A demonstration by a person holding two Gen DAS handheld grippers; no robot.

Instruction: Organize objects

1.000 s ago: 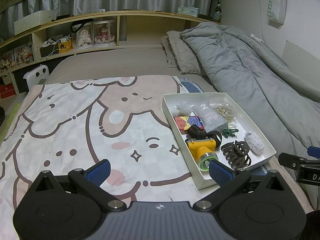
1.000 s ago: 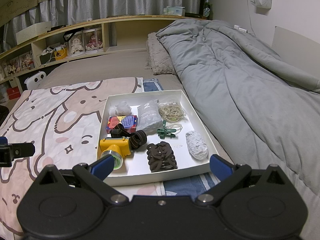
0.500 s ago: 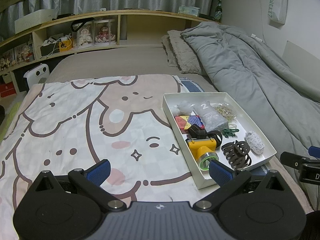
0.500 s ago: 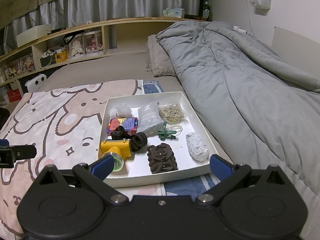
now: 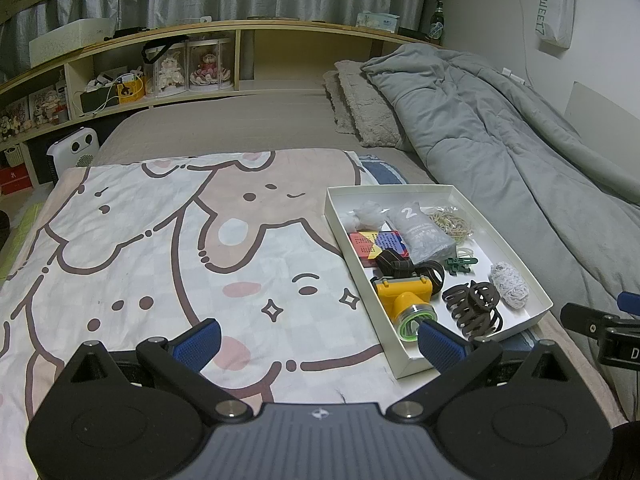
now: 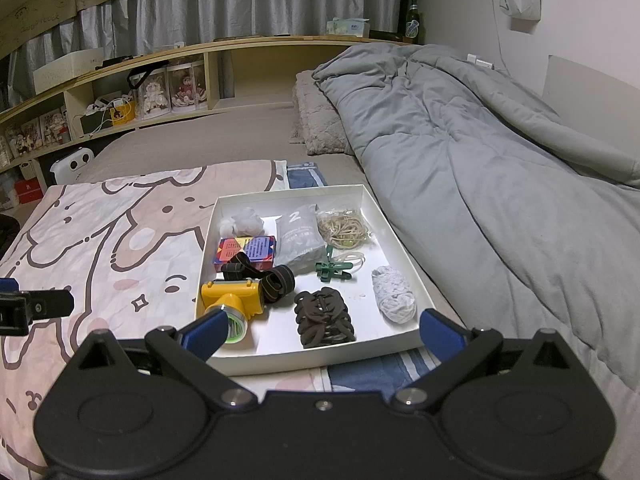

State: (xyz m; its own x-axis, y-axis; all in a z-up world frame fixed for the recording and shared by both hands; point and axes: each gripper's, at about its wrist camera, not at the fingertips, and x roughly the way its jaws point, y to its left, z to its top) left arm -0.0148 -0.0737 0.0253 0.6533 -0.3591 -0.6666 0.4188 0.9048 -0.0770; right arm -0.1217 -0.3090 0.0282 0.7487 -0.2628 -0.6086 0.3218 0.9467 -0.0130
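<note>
A white tray (image 6: 404, 248) lies on the bed and holds a yellow headlamp (image 6: 234, 298) with a dark strap, a brown hair claw (image 6: 324, 318), a green clip (image 6: 332, 268), a grey pouch (image 6: 298, 236), rubber bands (image 6: 344, 226), a colourful box (image 6: 246, 250) and a white mesh bundle (image 6: 394, 294). My right gripper (image 6: 322, 330) hovers open at the tray's near edge with nothing between its fingers. My left gripper (image 5: 318, 344) is open over the cartoon blanket (image 5: 160, 248), left of the tray (image 5: 348, 240). The headlamp (image 5: 406, 296) sits just beyond its right finger.
A rumpled grey duvet (image 6: 480, 160) fills the bed's right side, with a pillow (image 6: 320, 128) at its head. Wooden shelves (image 5: 160, 76) with dolls and boxes run along the back. A striped blue cloth (image 6: 384, 372) lies under the tray's near corner.
The right wrist view has drifted slightly right and forward, so the tray sits a little further left and closer in it. The left gripper has barely moved. Both grippers stay open.
</note>
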